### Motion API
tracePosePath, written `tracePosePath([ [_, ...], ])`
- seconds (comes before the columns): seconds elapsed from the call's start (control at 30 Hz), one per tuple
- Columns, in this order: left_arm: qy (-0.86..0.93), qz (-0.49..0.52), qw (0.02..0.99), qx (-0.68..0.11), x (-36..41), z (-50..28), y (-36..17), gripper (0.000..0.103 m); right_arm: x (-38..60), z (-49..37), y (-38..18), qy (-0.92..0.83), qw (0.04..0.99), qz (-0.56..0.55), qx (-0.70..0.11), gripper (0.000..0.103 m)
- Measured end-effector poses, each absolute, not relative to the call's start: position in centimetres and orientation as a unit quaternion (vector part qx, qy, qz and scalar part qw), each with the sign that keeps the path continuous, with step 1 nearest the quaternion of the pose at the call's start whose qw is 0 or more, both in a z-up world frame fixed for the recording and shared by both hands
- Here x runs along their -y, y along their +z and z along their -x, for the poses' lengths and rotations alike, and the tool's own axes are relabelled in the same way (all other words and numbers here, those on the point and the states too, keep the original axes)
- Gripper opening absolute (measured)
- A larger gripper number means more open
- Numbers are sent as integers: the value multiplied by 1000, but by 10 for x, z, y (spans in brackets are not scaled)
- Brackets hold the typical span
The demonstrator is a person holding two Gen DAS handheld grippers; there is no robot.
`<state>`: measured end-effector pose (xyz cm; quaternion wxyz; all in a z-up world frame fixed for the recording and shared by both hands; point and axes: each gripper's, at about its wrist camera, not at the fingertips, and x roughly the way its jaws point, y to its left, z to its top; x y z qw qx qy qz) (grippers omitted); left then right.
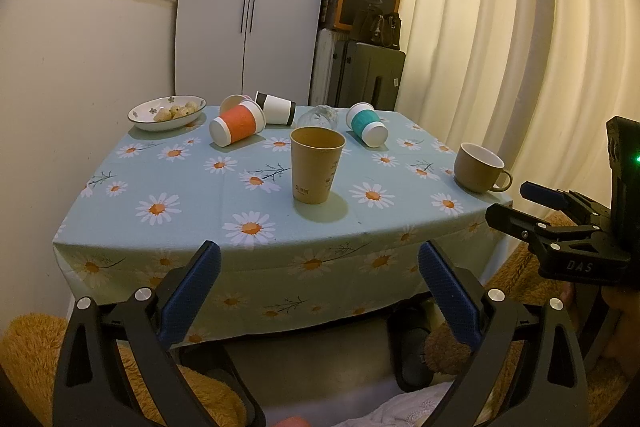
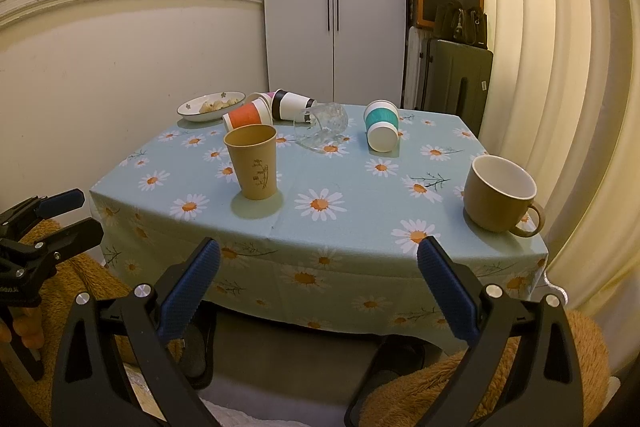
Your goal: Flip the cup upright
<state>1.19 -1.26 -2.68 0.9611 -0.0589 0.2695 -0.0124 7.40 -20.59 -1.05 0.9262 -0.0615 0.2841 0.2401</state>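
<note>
Left wrist view: both the left hand-held gripper [image 1: 320, 283] and right hand-held gripper [image 2: 319, 281] hang apart, holding nothing, before the bench [image 1: 192, 187]. A brown paper cup [image 1: 317, 165] stands upright mid-bench; an orange cup [image 1: 237, 123] and a teal cup [image 1: 367, 124] lie tipped at the far side.

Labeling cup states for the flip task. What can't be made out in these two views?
- Pink cup: mostly hidden behind the orange cup, both views.
- Glass: its lower part is hidden behind the brown paper cup, left wrist view.
- Bowl contents: too small to identify, both views.
</note>
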Motion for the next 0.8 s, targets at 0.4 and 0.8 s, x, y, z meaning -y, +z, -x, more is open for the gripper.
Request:
tracePosePath([
  [0.4, -13, 59, 961, -270, 13, -12, -27, 96, 206, -74, -12, 240, 926, 62, -286, 98],
  [0.8, -12, 59, 961, -271, 14, -11, -26, 96, 207, -75, -11, 239, 925, 63, -289, 98],
])
